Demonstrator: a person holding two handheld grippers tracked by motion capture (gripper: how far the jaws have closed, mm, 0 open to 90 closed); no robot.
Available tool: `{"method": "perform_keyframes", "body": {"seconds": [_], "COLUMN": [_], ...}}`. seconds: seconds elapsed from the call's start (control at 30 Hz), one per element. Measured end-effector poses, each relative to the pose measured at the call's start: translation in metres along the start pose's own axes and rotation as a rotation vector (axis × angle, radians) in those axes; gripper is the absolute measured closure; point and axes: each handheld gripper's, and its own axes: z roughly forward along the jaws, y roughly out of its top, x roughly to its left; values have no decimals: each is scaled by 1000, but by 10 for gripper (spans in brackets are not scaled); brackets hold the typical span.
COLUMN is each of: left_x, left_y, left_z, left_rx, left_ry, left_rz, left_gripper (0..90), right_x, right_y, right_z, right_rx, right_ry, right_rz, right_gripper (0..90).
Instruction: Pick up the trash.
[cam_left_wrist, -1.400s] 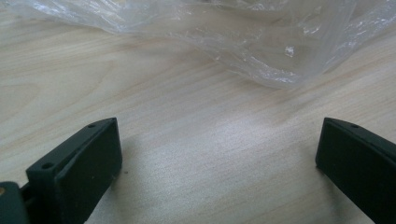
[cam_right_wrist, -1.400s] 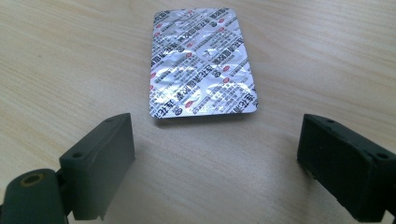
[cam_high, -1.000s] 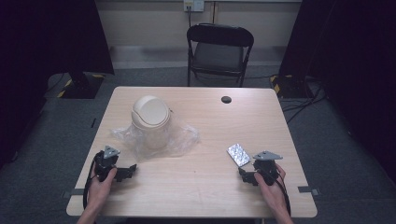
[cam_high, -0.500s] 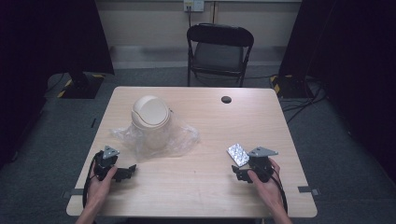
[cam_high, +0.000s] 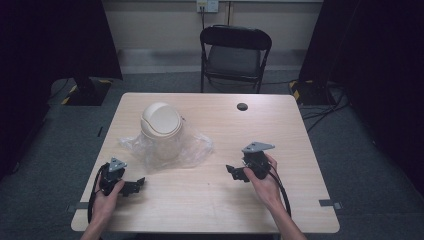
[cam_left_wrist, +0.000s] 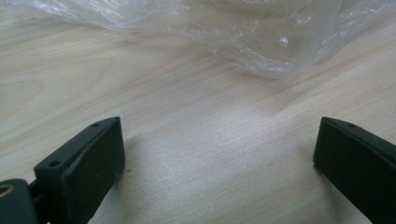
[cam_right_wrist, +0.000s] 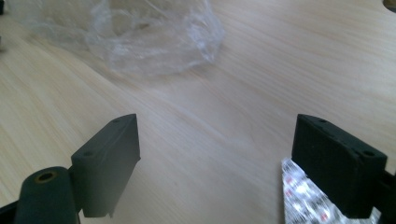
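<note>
A cream swing-lid bin (cam_high: 161, 127) stands left of the table's middle, on a crumpled clear plastic bag (cam_high: 196, 148). My left gripper (cam_high: 136, 185) rests near the front left edge, open, its jaws pointing right; the bag's edge (cam_left_wrist: 261, 51) lies just beyond it (cam_left_wrist: 215, 158). My right gripper (cam_high: 232, 172) is open at the front right, pointing left toward the bag (cam_right_wrist: 154, 42). A silver foil blister pack (cam_right_wrist: 303, 198) lies on the table against the inside of its (cam_right_wrist: 215, 154) right-hand jaw. Nothing is held between either pair of jaws.
A black round grommet (cam_high: 242, 106) sits near the table's far edge. A black folding chair (cam_high: 235, 50) stands behind the table (cam_high: 210, 200). Bare wood lies between the two grippers.
My right gripper has moved left over the blister pack, which is now hidden under it in the high view. The left gripper and the bin have not moved.
</note>
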Motion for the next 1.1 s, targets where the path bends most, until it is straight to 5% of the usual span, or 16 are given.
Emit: {"method": "perform_keyframes", "body": {"seconds": [0.3,0.5,0.83,1.1], "left_x": [-1,-1,-1,-1], "left_y": [-1,-1,-1,-1], "left_z": [0,0,0,0], "left_rx": [-3,-3,-3,-3], "left_ry": [-17,-17,-17,-17], "left_rz": [2,2,2,2], "left_gripper": [15,15,15,15], "right_x": [20,34,36,36], "right_y": [44,78,115,136], "right_z": [16,33,54,69], "right_rx": [-5,-41,-107,-97], "right_ry": [51,98,149,184], "right_rz": [-33,-107,-101,-89], "right_gripper": [152,163,176,175]}}
